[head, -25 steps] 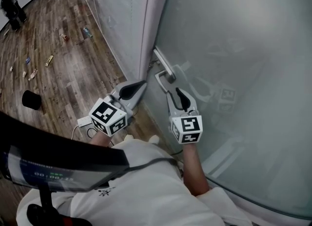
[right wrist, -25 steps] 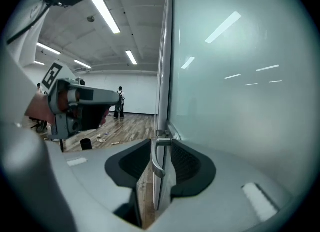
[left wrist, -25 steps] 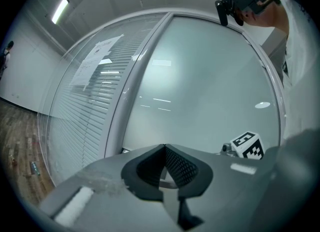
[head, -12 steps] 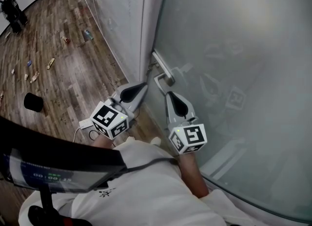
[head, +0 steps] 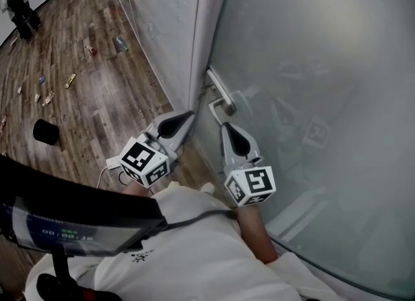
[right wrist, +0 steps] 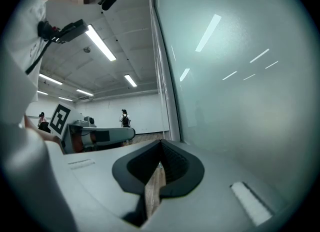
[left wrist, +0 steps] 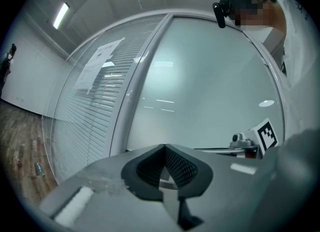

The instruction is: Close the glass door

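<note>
At the latch edge of the glass door (head: 311, 66), head view: the frosted leaf sits up against the frame post (head: 203, 40), with no gap I can make out. The lever handle (head: 219, 91) is free, nothing on it. The right gripper (head: 227, 128) has its tip just below the handle and apart from it. The left gripper (head: 187, 117) is beside it, nose at the foot of the post, over the wood floor (head: 84, 98)

Left gripper view: left gripper (left wrist: 164, 147) is clenched, pads together, nothing in them. It points level at the post (left wrist: 134, 96), with the leaf (left wrist: 200, 86) to the right of that post and the blinds panel (left wrist: 85, 106) to the left

Right gripper view: right gripper (right wrist: 160, 152) jaws have just been closing and now meet, empty; only floor shows through the slit. The door (right wrist: 235, 76) runs close along its right side and the left gripper (right wrist: 105, 135) is off to the left

Read: the swing looks done and we're at the seat-and-verify step. Can't tell from here whether the latch caught. Next move is probably a firm, square push with the clenched right tip on the leaf near the handle, or a re-grip on the lever to pull it home. Keep the tip off bare glass at an angle, since it'll skid
</note>
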A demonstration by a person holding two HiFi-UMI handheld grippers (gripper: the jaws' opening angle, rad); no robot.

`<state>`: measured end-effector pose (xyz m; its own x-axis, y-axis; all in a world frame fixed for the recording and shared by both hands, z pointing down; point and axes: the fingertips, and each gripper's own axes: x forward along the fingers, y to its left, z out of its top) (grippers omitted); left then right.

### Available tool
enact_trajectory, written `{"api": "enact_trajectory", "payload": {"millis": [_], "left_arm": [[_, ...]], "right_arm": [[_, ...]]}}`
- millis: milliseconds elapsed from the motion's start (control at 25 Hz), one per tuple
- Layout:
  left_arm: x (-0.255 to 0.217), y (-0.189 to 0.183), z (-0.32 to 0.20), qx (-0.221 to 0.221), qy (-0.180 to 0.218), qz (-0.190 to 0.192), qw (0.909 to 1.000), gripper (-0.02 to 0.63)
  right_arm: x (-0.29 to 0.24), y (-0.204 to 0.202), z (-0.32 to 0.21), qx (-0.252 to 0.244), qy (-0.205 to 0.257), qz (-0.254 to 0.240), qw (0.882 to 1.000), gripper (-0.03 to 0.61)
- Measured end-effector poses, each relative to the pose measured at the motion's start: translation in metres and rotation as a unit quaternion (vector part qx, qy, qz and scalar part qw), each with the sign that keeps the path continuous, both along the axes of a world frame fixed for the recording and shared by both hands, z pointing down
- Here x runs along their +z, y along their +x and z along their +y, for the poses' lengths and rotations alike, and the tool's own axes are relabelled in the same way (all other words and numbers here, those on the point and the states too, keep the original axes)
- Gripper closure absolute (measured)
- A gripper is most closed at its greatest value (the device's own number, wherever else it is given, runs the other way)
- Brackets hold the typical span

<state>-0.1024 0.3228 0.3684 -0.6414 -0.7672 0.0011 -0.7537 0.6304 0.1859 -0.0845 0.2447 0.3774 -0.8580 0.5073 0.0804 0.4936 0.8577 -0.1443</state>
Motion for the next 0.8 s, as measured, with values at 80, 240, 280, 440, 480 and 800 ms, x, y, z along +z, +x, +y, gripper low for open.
{"api": "enact_trajectory", "payload": {"millis": [80, 240, 280, 440, 480, 800], "left_arm": [[0.002, 0.0, 0.001, -0.001, 0.0, 0.0, 1.0, 0.612], [0.002, 0.002, 0.003, 0.001, 0.001, 0.0, 1.0, 0.612], [0.003, 0.002, 0.003, 0.002, 0.001, 0.001, 1.0, 0.612], [0.003, 0.004, 0.006, 0.008, 0.003, 0.001, 1.0, 0.612], [0.004, 0.004, 0.007, 0.009, 0.004, 0.001, 0.9999, 0.612], [0.015, 0.0, 0.022, 0.017, 0.007, 0.004, 0.9998, 0.612]], "right_arm": [[0.003, -0.001, -0.001, 0.002, 0.0, 0.002, 1.0, 0.571], [0.006, -0.001, -0.002, 0.007, 0.003, 0.004, 1.0, 0.571], [0.006, 0.0, -0.002, 0.01, 0.005, 0.005, 1.0, 0.571], [0.009, 0.001, -0.005, 0.022, 0.01, 0.01, 1.0, 0.571], [0.009, 0.002, -0.006, 0.024, 0.012, 0.01, 1.0, 0.571], [0.027, 0.0, 0.001, 0.039, 0.024, 0.023, 0.999, 0.571]]}}
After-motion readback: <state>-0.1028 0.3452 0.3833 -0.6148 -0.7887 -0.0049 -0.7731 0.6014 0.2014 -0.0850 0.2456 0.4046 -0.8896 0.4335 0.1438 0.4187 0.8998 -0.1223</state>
